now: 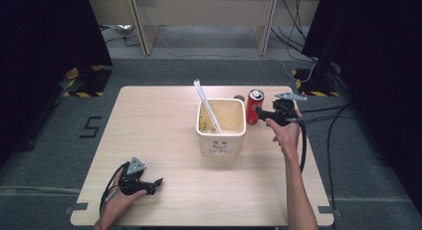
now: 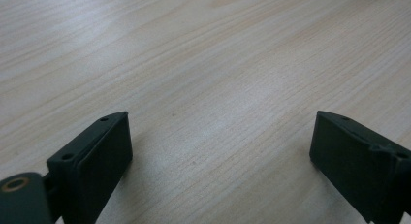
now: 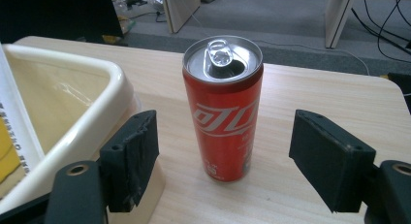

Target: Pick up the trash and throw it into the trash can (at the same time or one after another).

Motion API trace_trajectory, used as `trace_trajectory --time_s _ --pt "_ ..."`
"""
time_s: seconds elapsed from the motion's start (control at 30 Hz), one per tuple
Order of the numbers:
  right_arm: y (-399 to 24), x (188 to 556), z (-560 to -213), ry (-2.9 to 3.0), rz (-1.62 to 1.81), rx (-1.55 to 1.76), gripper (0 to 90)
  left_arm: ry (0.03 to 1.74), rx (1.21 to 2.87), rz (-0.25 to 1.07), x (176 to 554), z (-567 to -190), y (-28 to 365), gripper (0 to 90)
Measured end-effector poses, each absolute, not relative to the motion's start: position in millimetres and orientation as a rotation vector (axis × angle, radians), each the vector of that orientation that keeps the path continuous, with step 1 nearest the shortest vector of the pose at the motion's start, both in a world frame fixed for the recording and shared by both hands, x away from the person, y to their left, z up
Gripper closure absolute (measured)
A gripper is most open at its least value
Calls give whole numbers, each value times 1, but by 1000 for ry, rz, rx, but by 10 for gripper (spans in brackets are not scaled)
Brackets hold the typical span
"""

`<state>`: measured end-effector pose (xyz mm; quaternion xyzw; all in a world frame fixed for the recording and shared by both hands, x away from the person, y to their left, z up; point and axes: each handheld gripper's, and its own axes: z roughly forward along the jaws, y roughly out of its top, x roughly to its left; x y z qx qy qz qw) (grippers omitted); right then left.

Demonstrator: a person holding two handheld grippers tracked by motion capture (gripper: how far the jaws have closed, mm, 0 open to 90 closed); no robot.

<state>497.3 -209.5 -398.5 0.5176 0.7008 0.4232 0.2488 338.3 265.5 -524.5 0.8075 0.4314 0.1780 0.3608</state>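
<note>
At the near left of the wooden surface (image 1: 164, 135), the left gripper (image 1: 158, 182) lies low in the person's left hand (image 1: 119, 197), its jaws pointing toward the right along the front edge. In the left gripper view its jaws stand wide apart over bare wood grain, with nothing between them — released.

Near the middle of the surface stands a cream square tub (image 1: 222, 138), open at the top, with a yellowish inside. A long white stick (image 1: 206, 106) leans in it, its upper end poking out past the far-left rim. In the right gripper view the tub's rounded rim (image 3: 114, 95) sits just beside the left jaw, and whether the two touch cannot be told.

Just right of the tub, toward the far edge, a red can (image 1: 254, 106) stands upright with its silver top and pull tab up; in the right gripper view (image 3: 223, 118) the white lettering on its side faces the camera. A small dark round thing (image 1: 239, 97) lies just behind the tub, next to the can, too small to make out.

The right gripper (image 1: 263, 114), held level in the person's right hand (image 1: 285, 132), points left at the can. Its jaws are spread, one on either side of the can with a clear gap at each — open, not grasping it.
</note>
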Motion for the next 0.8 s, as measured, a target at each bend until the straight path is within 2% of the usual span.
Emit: trace_trajectory --time_s 0.8 --pt "-203 530 -441 1933 1127 1408 284 1111 2080 459 338 -525 265 73"
